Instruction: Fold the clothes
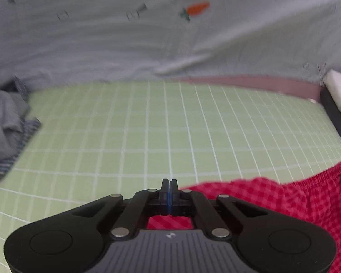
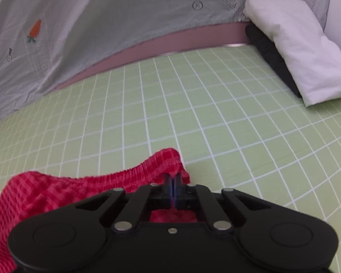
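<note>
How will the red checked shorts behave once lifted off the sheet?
Likely floppy: the red checked shorts sag between pinch points. The gathered waistband probably stretches rather than holding a straight edge. The right gripper grips it, so it seems light.

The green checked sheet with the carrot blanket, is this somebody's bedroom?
Probably a bedroom, yes. The green sheet looks like it covers a bed, a carrot-print blanket lies along its far edge, and folded clothes are stacked in the corner.
</note>
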`<state>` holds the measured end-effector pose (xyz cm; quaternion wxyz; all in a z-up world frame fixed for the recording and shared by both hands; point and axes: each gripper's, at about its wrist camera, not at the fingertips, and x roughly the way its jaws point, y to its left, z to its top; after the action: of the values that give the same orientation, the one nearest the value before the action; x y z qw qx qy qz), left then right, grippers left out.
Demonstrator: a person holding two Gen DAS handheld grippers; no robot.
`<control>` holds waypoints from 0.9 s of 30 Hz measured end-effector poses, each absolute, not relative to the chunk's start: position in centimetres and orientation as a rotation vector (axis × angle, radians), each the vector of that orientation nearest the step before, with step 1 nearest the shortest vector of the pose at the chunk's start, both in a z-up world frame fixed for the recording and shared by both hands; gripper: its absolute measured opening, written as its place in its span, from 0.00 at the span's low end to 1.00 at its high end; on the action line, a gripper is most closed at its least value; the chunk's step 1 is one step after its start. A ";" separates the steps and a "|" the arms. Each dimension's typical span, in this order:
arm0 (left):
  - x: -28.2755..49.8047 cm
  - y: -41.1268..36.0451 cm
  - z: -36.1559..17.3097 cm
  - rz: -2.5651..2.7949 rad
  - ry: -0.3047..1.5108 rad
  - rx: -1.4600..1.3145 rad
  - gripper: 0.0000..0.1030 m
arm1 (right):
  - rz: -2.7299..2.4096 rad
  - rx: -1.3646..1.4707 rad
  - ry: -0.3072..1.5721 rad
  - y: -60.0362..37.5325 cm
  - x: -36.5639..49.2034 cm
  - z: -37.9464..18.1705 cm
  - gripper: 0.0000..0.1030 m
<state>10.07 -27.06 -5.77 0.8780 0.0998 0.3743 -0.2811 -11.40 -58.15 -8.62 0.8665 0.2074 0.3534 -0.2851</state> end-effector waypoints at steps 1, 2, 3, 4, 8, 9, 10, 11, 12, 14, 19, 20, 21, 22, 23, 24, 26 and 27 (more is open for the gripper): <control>9.4 -26.1 -4.5 -0.578 0.712 0.200 0.00 | -0.586 0.427 0.686 -57.8 -11.9 -7.4 0.01; 9.2 -25.5 -3.9 -0.569 0.699 0.203 0.00 | -0.577 0.421 0.647 -57.5 -12.3 -6.5 0.01; 9.0 -24.8 -3.4 -0.560 0.686 0.207 0.00 | -0.569 0.416 0.616 -57.3 -12.6 -5.7 0.01; 8.8 -24.2 -3.0 -0.550 0.675 0.210 0.00 | -0.571 0.410 0.616 -57.1 -12.7 -5.6 0.01; 9.6 -24.0 -6.4 -0.505 0.811 0.264 0.03 | -0.614 0.385 0.729 -57.1 -12.6 -7.8 0.02; 9.8 -24.0 -7.1 -0.509 0.845 0.258 0.11 | -0.629 0.380 0.775 -57.2 -12.6 -8.8 0.02; 10.0 -24.1 -7.7 -0.515 0.870 0.244 0.25 | -0.635 0.390 0.801 -57.3 -12.7 -9.4 0.03; 10.2 -24.4 -8.1 -0.525 0.886 0.238 0.32 | -0.638 0.402 0.809 -57.3 -13.0 -9.7 0.05; 10.4 -24.7 -8.5 -0.536 0.902 0.233 0.43 | -0.642 0.410 0.813 -57.4 -13.3 -9.9 0.08; 10.9 -25.3 -9.3 -0.556 0.933 0.221 0.53 | -0.649 0.410 0.817 -57.4 -13.4 -10.0 0.13; 12.3 -28.0 -10.3 -0.641 0.984 0.224 0.74 | -0.673 0.445 0.814 -58.1 -13.3 -9.9 0.39; 12.6 -28.7 -10.3 -0.666 0.992 0.234 0.76 | -0.676 0.453 0.810 -58.2 -13.2 -9.8 0.46; 12.8 -29.4 -10.4 -0.686 0.993 0.247 0.79 | -0.680 0.456 0.811 -58.3 -13.0 -9.8 0.51; 12.9 -30.0 -10.5 -0.705 0.994 0.259 0.80 | -0.684 0.458 0.814 -58.3 -12.7 -9.8 0.56; 13.1 -30.7 -10.7 -0.727 1.000 0.273 0.80 | -0.688 0.459 0.817 -58.3 -12.5 -9.8 0.67; 13.3 -31.2 -10.9 -0.752 1.016 0.285 0.81 | -0.692 0.457 0.821 -58.3 -12.2 -9.9 0.72; 13.5 -32.0 -11.3 -0.790 1.045 0.299 0.81 | -0.688 0.451 0.837 -58.4 -11.6 -10.2 0.73; 13.5 -32.3 -11.6 -0.796 1.052 0.305 0.81 | -0.685 0.451 0.846 -58.5 -11.4 -10.3 0.73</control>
<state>13.45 -32.27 -11.62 0.7796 0.1411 0.4866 -0.3682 -11.39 -58.46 -10.32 0.8315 0.2125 0.3989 -0.3229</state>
